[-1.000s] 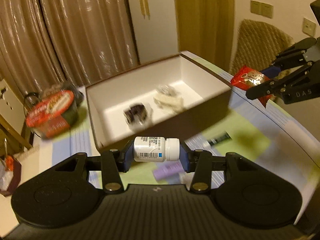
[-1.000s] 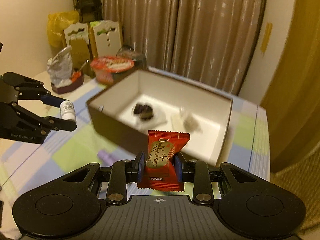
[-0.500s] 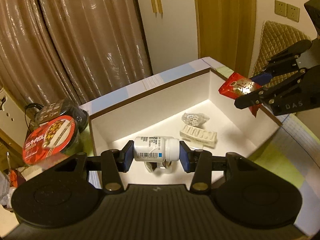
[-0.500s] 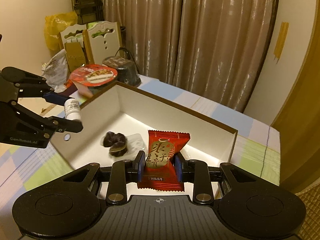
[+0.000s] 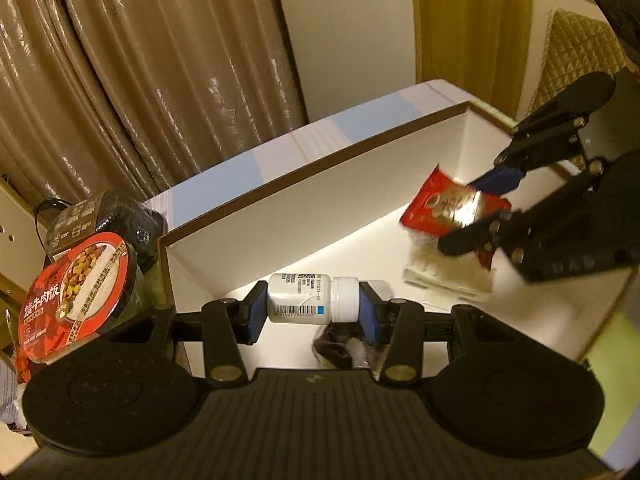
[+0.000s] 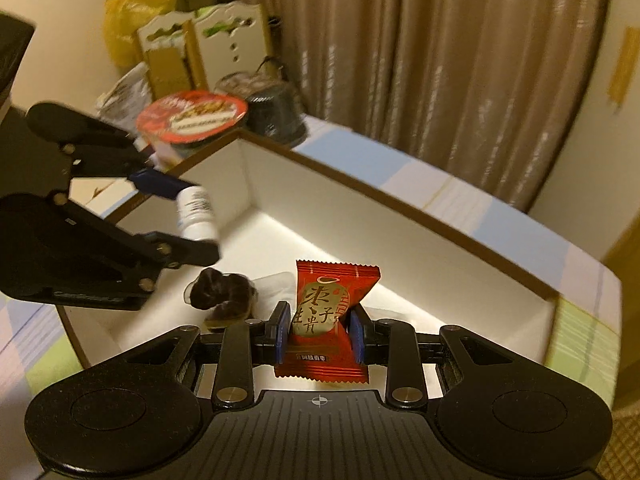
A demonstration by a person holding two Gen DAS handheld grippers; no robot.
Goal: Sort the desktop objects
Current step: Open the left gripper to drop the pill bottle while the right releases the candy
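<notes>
A white pill bottle (image 5: pixel 312 298) lies sideways between the blue pads of my left gripper (image 5: pixel 312 312), which is shut on it above the open white box (image 5: pixel 320 176). The same bottle (image 6: pixel 196 214) shows in the right wrist view, over the box's left end. My right gripper (image 6: pixel 320 332) is shut on a red snack packet (image 6: pixel 328 320), held upright over the box (image 6: pixel 400 204) floor. In the left wrist view that packet (image 5: pixel 448 210) hangs over the box's right half. A dark wrapped sweet (image 6: pixel 224 294) and a pale wrapped item (image 5: pixel 444 272) lie inside the box.
A red-lidded instant meal bowl (image 5: pixel 76 276) and a dark tub (image 5: pixel 100 216) stand left of the box on the checked tablecloth (image 6: pixel 460 196). Curtains (image 5: pixel 160 60) hang behind the table. A quilted chair back (image 5: pixel 580 52) stands at far right.
Both grippers have moved forward over the box and lower into it, each still holding its item. The box now fills most of both views.
</notes>
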